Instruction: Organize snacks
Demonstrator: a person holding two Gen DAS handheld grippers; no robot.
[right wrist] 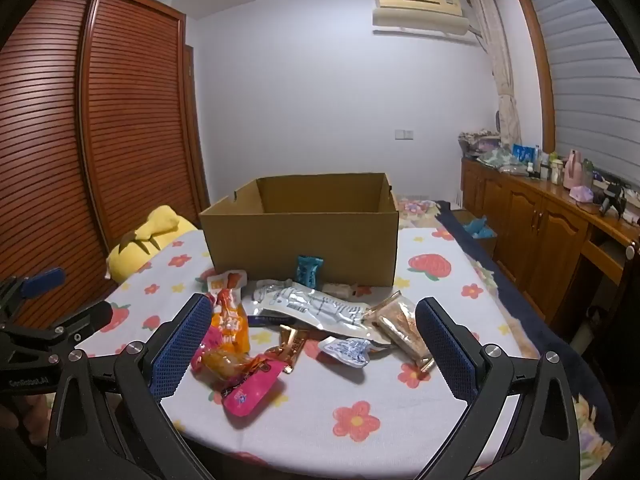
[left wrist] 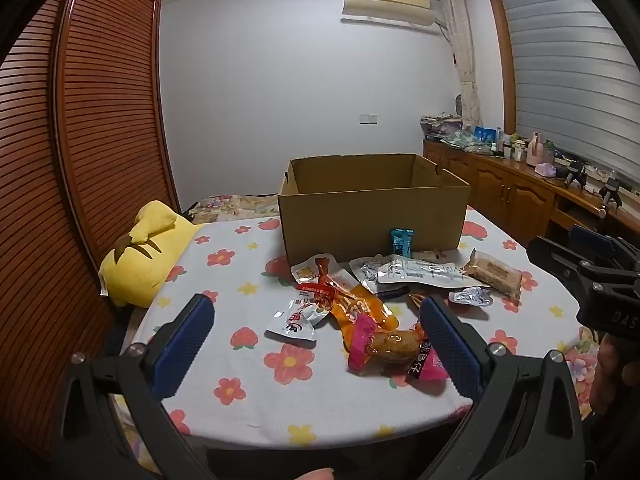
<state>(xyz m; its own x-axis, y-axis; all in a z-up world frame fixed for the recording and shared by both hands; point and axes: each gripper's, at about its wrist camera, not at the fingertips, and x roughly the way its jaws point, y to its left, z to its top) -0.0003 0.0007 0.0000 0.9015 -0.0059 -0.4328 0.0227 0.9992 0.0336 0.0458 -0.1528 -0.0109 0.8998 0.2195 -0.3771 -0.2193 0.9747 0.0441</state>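
Observation:
An open cardboard box (left wrist: 372, 220) stands on the flowered tablecloth (left wrist: 256, 396); it also shows in the right wrist view (right wrist: 304, 240). Several snack packets lie in front of it: a pink-wrapped sausage (left wrist: 384, 346), an orange packet (left wrist: 356, 308), a silver pouch (left wrist: 416, 272), a brown bar (left wrist: 494, 274) and a small teal packet (left wrist: 401, 241) leaning on the box. My left gripper (left wrist: 316, 340) is open and empty, above the near packets. My right gripper (right wrist: 314, 340) is open and empty, over the pink sausage (right wrist: 240, 372) and silver pouch (right wrist: 316, 304).
A yellow plush pillow (left wrist: 140, 256) lies at the table's left edge. A slatted wooden wardrobe (left wrist: 80, 140) stands to the left. A wooden cabinet (right wrist: 540, 232) with bottles and clutter runs along the right wall.

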